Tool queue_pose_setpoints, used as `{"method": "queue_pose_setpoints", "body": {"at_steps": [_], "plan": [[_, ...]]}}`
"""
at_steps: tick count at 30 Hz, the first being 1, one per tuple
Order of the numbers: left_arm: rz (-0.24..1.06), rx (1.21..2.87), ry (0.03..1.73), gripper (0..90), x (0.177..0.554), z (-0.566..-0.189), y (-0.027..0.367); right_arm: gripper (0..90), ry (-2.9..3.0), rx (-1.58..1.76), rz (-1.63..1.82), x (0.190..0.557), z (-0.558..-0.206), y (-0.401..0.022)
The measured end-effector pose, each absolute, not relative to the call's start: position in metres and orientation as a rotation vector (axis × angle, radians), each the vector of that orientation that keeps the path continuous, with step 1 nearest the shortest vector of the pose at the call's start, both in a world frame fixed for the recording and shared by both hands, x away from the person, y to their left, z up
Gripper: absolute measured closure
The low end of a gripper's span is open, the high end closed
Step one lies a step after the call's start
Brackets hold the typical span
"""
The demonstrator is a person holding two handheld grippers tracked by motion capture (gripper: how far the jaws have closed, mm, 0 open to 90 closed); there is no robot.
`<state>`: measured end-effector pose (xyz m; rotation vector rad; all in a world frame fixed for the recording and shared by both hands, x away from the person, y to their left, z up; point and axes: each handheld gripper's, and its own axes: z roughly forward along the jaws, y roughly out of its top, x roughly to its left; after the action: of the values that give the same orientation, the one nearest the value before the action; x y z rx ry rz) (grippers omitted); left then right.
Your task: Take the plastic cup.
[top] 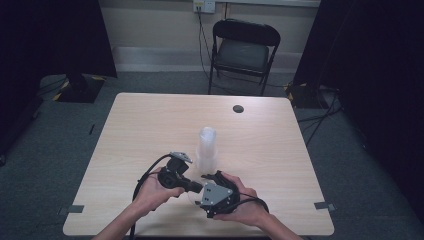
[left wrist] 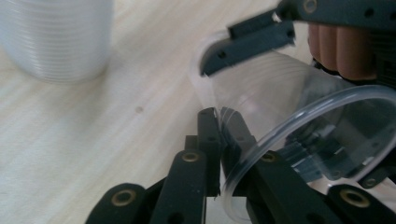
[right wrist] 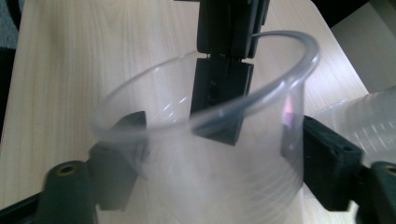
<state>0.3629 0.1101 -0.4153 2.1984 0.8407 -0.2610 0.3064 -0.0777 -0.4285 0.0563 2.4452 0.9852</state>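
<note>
At the bottom centre of the high view we pinch the rim of a clear cup [left wrist: 280,116] between the closed jaws of our left gripper [left wrist: 219,121]. Our right gripper [right wrist: 210,154] straddles its body, jaws apart at both walls. Its long axis runs between our grippers. Behind, the cup stack [top: 207,147] stands upright. No writing is readable.

The clear cup's [right wrist: 205,154] base is cut off by the bottom edge.
</note>
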Motion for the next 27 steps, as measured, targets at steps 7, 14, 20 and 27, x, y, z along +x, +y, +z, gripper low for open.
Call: {"method": "queue_pose_setpoints", "body": {"at_steps": [7, 14, 20, 27], "plan": [[-0.236, 2.173, 0.865, 85.8, 0.363, -0.414, 0.111, 28.0, 2.428, 0.086, 1.024, 0.308, -0.427, -0.080], [-0.239, 2.140, 0.876, 81.4, 0.364, -0.414, 0.111, 30.3, 2.434, 0.134, 1.063, 0.311, -0.426, -0.084], [-0.215, 2.116, 0.866, 77.1, 0.362, -0.413, 0.111, 30.8, 2.436, 0.197, 1.113, 0.314, -0.425, -0.087], [-0.181, 2.104, 0.839, 72.8, 0.359, -0.411, 0.112, 31.0, 2.441, 0.244, 1.138, 0.317, -0.425, -0.091]]}}
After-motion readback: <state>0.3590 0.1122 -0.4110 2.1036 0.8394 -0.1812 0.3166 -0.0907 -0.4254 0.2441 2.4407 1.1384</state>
